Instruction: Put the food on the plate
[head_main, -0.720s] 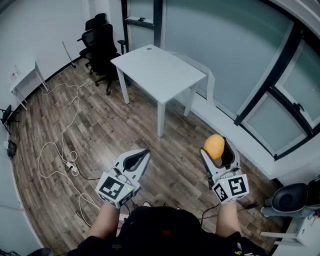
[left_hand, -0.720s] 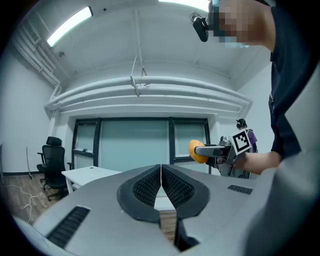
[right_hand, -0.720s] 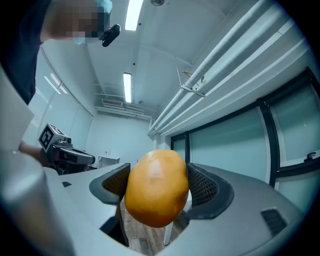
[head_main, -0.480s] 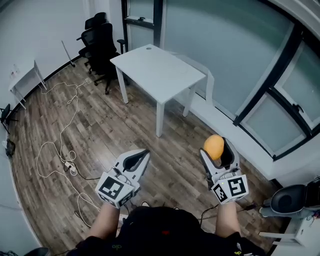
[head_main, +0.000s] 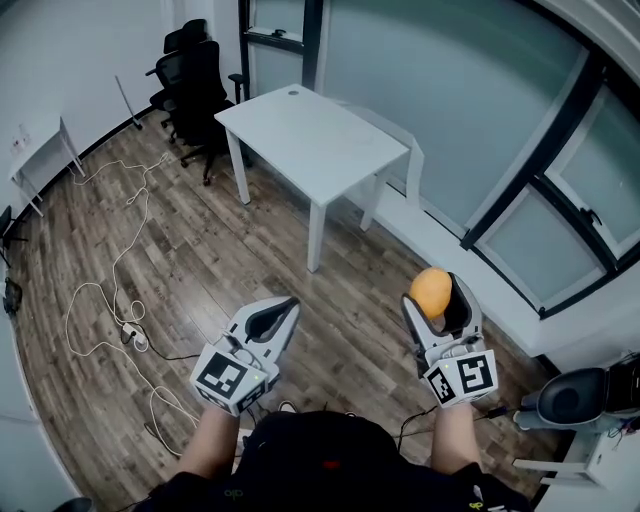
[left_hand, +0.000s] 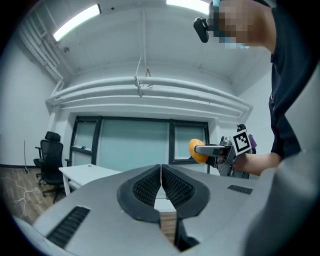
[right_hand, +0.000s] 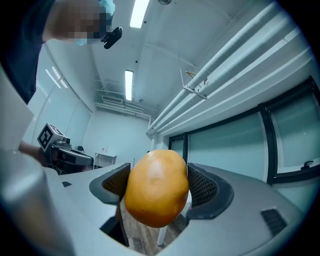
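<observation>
Carrying is the step in hand. The fruit, round and orange, sits between the jaws of the right gripper. The ribbed pads press on its two sides, and the jaws stand wide around it. The left gripper is held beside the right one and well apart from it, its jaws closed together on nothing. Ahead of both grippers, across the wooden floor, stands a white table. Its top looks bare, and no plate appears in any view. Judged stage: the food is picked up but not yet delivered. The next move calls for finding the plate and bringing the right gripper low over it. Only then should the jaws part, since a round fruit is likely to roll.
</observation>
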